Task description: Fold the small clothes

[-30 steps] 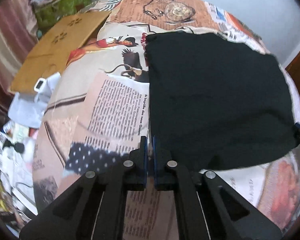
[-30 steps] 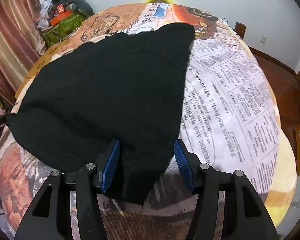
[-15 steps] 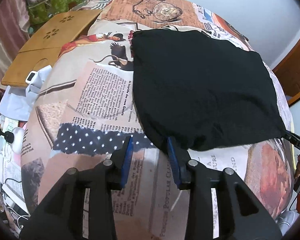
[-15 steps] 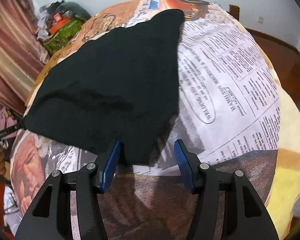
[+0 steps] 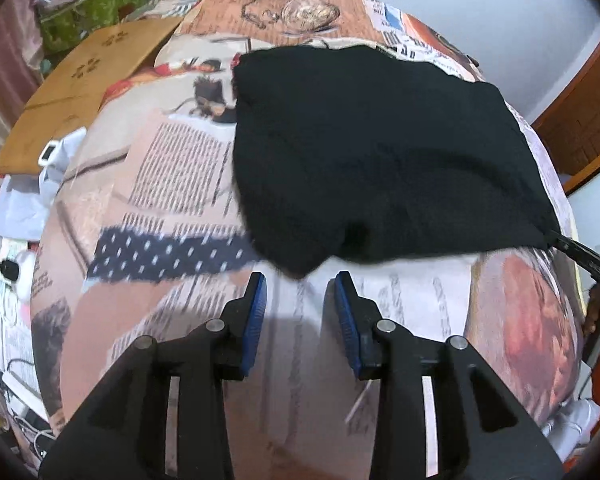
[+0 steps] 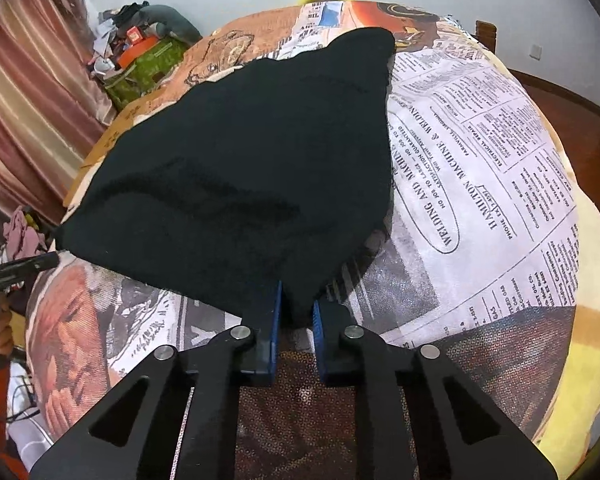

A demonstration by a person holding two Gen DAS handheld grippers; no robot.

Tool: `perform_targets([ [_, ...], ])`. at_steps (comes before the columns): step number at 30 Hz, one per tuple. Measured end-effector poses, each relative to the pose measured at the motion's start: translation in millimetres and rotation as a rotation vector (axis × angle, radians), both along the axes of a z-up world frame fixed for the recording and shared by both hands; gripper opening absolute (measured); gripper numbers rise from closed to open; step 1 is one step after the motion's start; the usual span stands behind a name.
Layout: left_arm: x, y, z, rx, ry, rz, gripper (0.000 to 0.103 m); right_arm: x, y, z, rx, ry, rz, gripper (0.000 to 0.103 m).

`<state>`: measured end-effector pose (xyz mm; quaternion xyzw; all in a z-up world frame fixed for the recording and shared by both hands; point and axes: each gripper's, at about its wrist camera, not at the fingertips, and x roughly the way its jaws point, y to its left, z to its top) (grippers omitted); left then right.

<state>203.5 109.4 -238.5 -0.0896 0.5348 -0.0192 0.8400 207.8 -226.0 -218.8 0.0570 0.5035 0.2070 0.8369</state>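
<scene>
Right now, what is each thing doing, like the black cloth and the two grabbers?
Black cloth: spread flat on the blanket, near corner between the right gripper's pads.
Right gripper: closing on the cloth's corner.
Left gripper: open, empty, just short of the cloth's near edge.
Newspaper-print blanket: spread out under the cloth.

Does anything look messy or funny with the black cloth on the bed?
A little. The black cloth isn't flat: there's a wrinkle across its middle, and its near corner bunches up between the closing fingers of the right gripper. The left gripper is open with nothing in it. Nothing is torn or spilled.
</scene>
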Motion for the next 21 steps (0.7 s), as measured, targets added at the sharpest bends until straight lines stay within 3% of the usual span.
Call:
perform_targets([
  [2, 7, -2, 2, 0.001, -0.028, 0.001, 0.013, -3, 1, 6, 0.004, -0.033, -0.002, 0.010],
  [4, 11, -2, 4, 0.024, -0.055, 0.007, 0.008, -6, 1, 15, 0.002, -0.071, -0.002, 0.009],
  [11, 0, 2, 24, 0.136, -0.137, 0.000, 0.006, -10, 1, 28, 0.014, -0.111, 0.003, 0.009],
  [14, -4, 1, 12, 0.207, -0.099, -0.017, 0.001, -9, 1, 16, 0.001, -0.079, 0.002, 0.008],
  [16, -5, 8, -2, 0.303, -0.049, 0.021, 0.001, -8, 2, 9, -0.017, -0.060, -0.003, 0.009],
  [21, -11, 50, -6, 0.163, -0.014, 0.123, 0.001, -8, 1, 8, -0.073, -0.028, -0.009, 0.015],
])
